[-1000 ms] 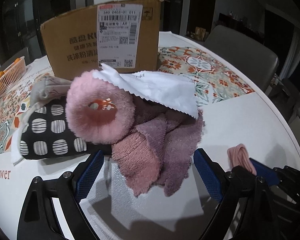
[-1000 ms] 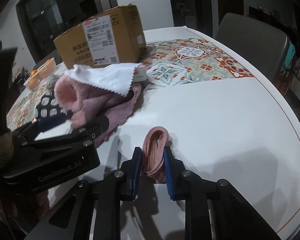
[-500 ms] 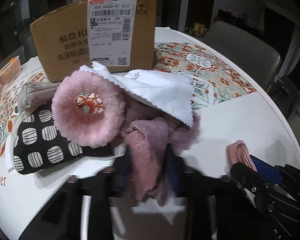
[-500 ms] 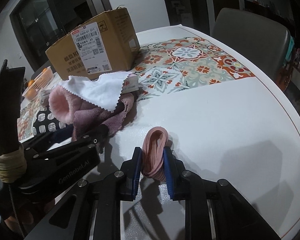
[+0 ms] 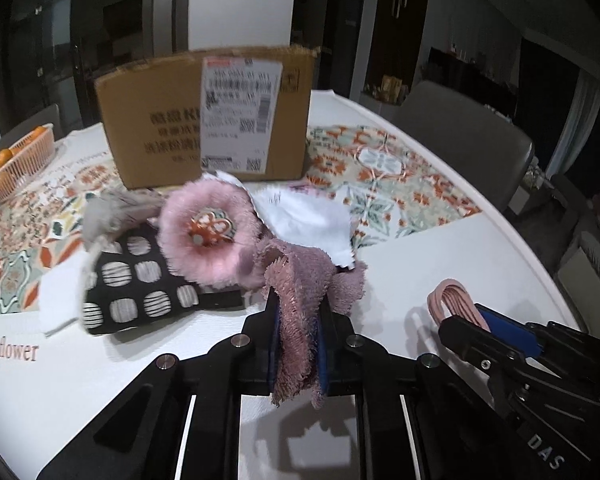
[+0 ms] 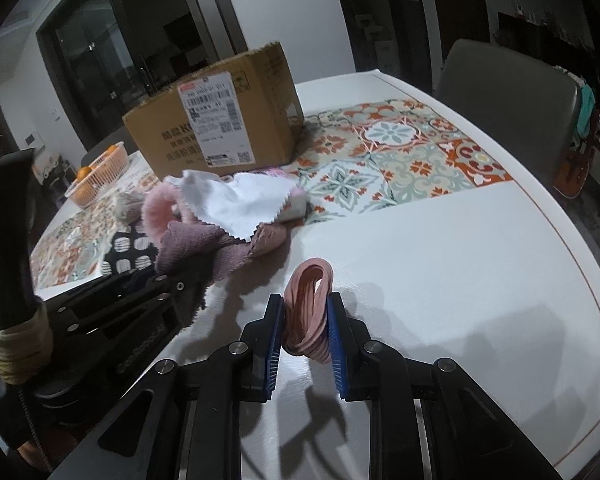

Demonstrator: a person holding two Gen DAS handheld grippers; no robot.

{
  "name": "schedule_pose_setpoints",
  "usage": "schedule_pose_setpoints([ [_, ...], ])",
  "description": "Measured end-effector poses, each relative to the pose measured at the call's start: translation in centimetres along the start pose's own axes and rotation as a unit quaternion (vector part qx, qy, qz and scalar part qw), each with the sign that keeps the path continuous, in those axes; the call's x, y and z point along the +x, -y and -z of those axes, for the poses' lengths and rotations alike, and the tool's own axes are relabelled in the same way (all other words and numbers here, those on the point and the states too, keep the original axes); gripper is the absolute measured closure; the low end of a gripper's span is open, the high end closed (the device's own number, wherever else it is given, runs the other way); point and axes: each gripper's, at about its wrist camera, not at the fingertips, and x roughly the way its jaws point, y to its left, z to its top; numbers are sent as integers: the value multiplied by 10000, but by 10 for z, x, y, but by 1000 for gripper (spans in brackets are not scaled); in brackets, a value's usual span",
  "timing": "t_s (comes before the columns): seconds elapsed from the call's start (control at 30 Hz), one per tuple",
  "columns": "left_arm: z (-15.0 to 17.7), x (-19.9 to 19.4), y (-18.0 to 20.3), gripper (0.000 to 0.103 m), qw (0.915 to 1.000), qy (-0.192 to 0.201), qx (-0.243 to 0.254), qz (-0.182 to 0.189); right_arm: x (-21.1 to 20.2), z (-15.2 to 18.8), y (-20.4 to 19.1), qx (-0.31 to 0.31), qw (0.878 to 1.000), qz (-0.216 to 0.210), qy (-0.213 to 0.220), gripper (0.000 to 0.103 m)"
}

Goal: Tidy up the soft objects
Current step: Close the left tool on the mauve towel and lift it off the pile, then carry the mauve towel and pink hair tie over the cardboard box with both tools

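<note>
The mauve towel [image 5: 300,300] is being pinched by the left gripper [image 5: 298,344], jaws closing w/ the cloth between the pads; its long axis is running approx. 12-to-6, frayed end hanging toward 6, upper end draped back toward the pile at 11. A sec. ago those jaws were being held wide, either side of the towel lying flat on the white table [image 5: 440,264]; now it is being lifted off the surface. The fluffy pink slipper [image 5: 210,232] is being left at 10 o'clock, opening facing the cam., w/ the white cloth [image 5: 304,216] at 12 and the cardboard box [image 5: 204,116] behind. The pink band bundle [image 6: 310,304] is being gripped narrowly by the right gripper [image 6: 306,336], loop pointing to 12, unchanged grip vs. earlier, now raised clear of the table.
</note>
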Motion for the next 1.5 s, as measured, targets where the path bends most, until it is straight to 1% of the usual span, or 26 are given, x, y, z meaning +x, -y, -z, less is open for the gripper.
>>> schedule_pose_setpoints([
  [0.3, -2, -47, -9, 87, 9988, 409, -226, -116, -29, -5, -17, -144, 9994, -111, 309, 80],
  [0.53, -5, -84, -17, 87, 9962, 797, -241, -244, -49, -12, -35, -303, 9979, -193, 544, 80],
  [0.77, -16, -114, -24, 87, 9913, 1249, -167, -377, -66, -22, -51, -423, 9954, -285, 810, 80],
  [1.13, -51, -138, -44, 87, 9803, 1873, -89, -619, -75, -55, -78, -674, 9885, -553, 1232, 80],
  [1.5, -90, -144, -62, 87, 9674, 2383, 96, -850, -76, -94, -99, -774, 9807, -628, 1682, 80],
])
